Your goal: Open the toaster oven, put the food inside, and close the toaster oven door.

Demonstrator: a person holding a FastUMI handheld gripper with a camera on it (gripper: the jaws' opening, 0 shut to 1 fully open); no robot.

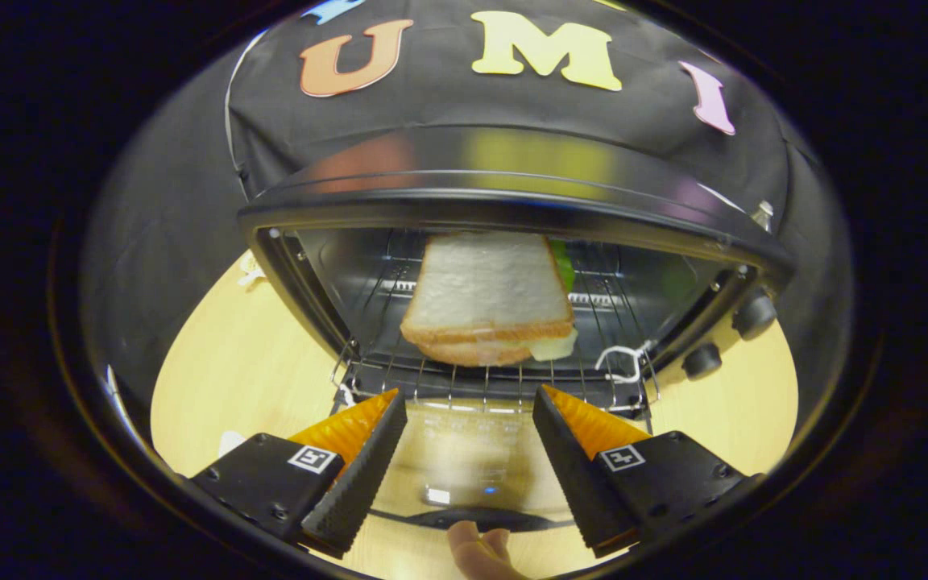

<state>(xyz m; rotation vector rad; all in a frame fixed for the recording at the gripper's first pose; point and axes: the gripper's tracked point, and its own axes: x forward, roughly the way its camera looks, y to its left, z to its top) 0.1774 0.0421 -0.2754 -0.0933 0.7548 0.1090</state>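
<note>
A toaster oven (504, 181) stands on a light wooden table with its glass door (464, 467) folded down flat toward me. A sandwich (486, 302) of white bread, with cheese and a bit of green showing, lies on the wire rack (504, 379) inside the oven. My gripper (470, 403) is open above the lowered door, just short of the rack, with nothing between its fingers. The sandwich sits beyond the fingertips, clear of them. A person's fingers (480, 552) hold the door's dark handle (472, 518) at its near edge.
Two dark knobs (728, 338) sit on the oven's right front panel. A white twist of wire or string (623, 362) hangs at the rack's right front corner. Wooden table (222, 379) stretches left and right of the oven.
</note>
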